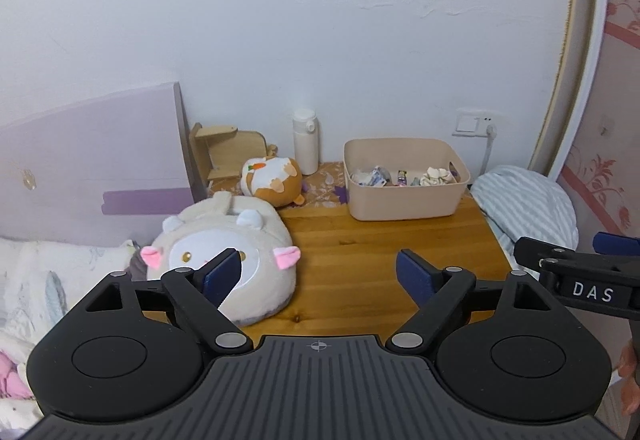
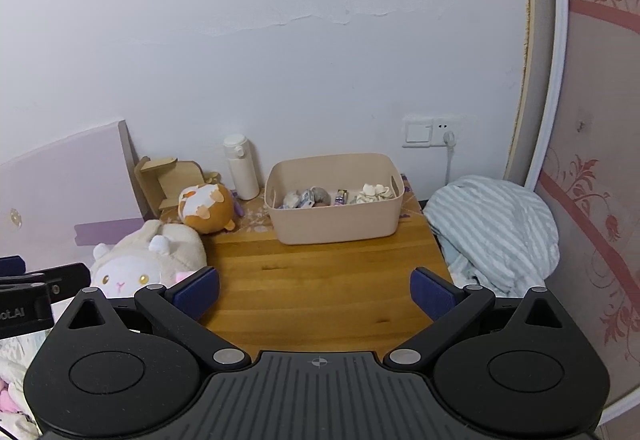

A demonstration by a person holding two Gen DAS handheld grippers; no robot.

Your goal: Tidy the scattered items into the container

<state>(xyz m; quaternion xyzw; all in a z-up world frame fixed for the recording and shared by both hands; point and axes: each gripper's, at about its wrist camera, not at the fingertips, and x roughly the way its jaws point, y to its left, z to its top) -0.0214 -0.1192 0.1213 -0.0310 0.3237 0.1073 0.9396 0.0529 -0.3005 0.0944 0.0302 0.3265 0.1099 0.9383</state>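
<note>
A beige plastic bin point(image 1: 404, 200) stands at the back of the wooden table point(image 1: 360, 260) and holds several small items, among them white scrunchies and small packets. It also shows in the right wrist view point(image 2: 336, 224). My left gripper point(image 1: 320, 276) is open and empty, held above the table's front part, well short of the bin. My right gripper point(image 2: 316, 294) is open and empty, also over the table's front. The right gripper's side shows at the right edge of the left wrist view point(image 1: 576, 276).
A large cream plush point(image 1: 224, 248) lies at the table's left front. An orange-and-white plush point(image 1: 274, 180), a wooden stand point(image 1: 228, 148) and a white bottle point(image 1: 305, 142) stand at the back left. A striped pillow point(image 2: 492, 228) lies right of the table. A plugged wall socket point(image 2: 448, 138) is behind.
</note>
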